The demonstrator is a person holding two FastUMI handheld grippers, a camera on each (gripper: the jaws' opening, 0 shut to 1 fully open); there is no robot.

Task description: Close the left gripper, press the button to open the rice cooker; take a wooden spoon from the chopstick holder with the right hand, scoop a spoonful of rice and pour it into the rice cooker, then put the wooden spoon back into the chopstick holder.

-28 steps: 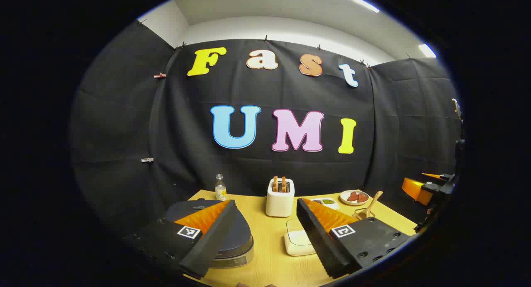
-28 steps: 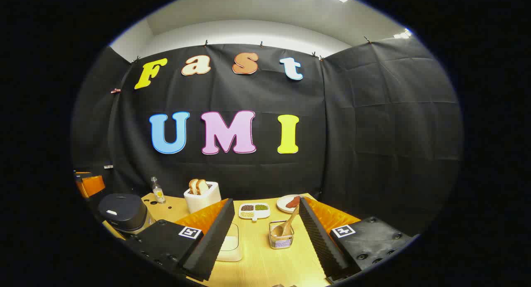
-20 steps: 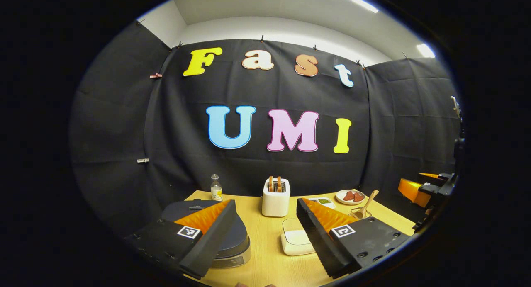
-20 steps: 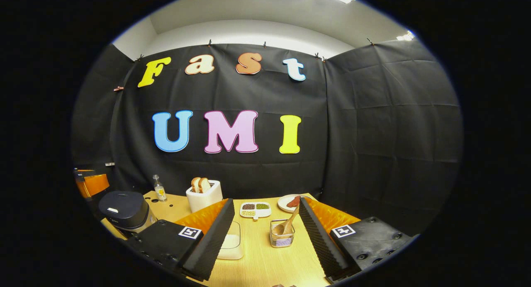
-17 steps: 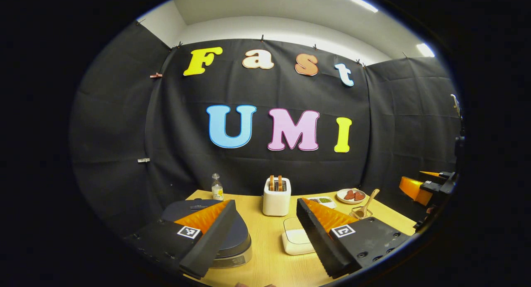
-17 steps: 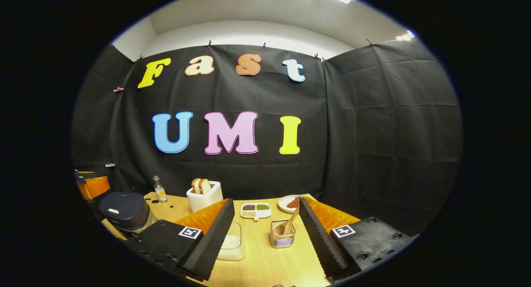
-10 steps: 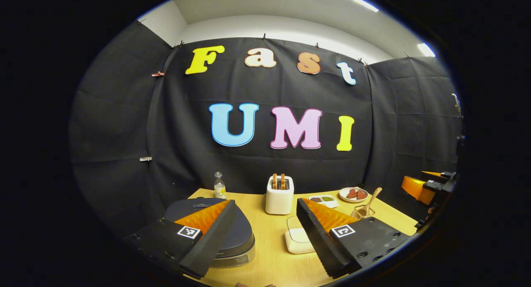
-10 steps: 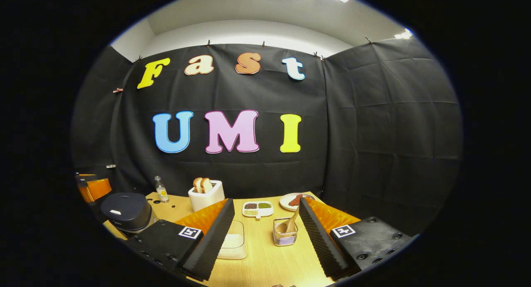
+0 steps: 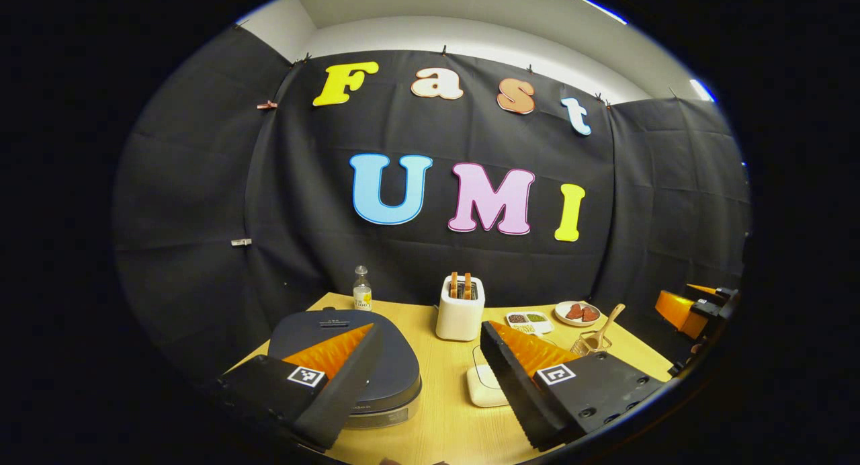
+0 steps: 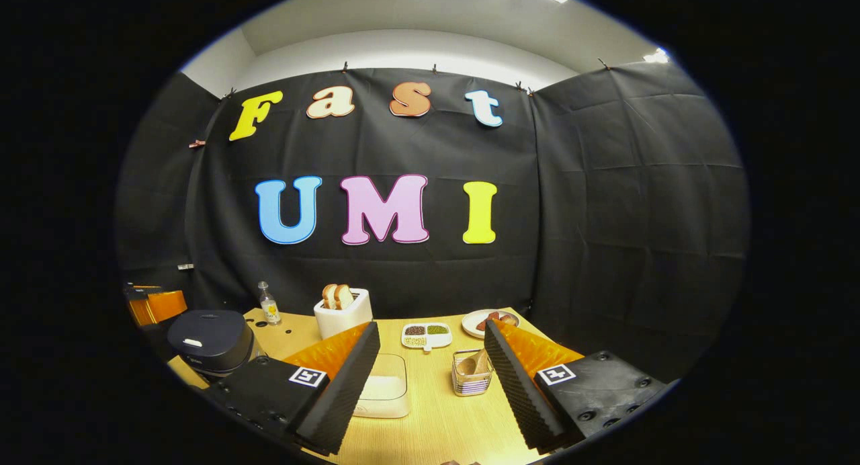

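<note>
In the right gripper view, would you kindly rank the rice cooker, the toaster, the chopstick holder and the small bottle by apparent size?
1. rice cooker
2. toaster
3. chopstick holder, not far behind the toaster; it stands nearer the camera, so their real order is unsure
4. bottle, farthest back

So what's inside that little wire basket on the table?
A wooden spoon stands in the wire basket, bowl down and handle leaning out over the rim. Whether anything else lies at the bottom cannot be told; the right jaw also covers part of it.

Dark rice cooker [image 9: 349, 357] shut; wooden spoon [image 9: 603, 324] in holder [image 9: 583, 344].
</note>
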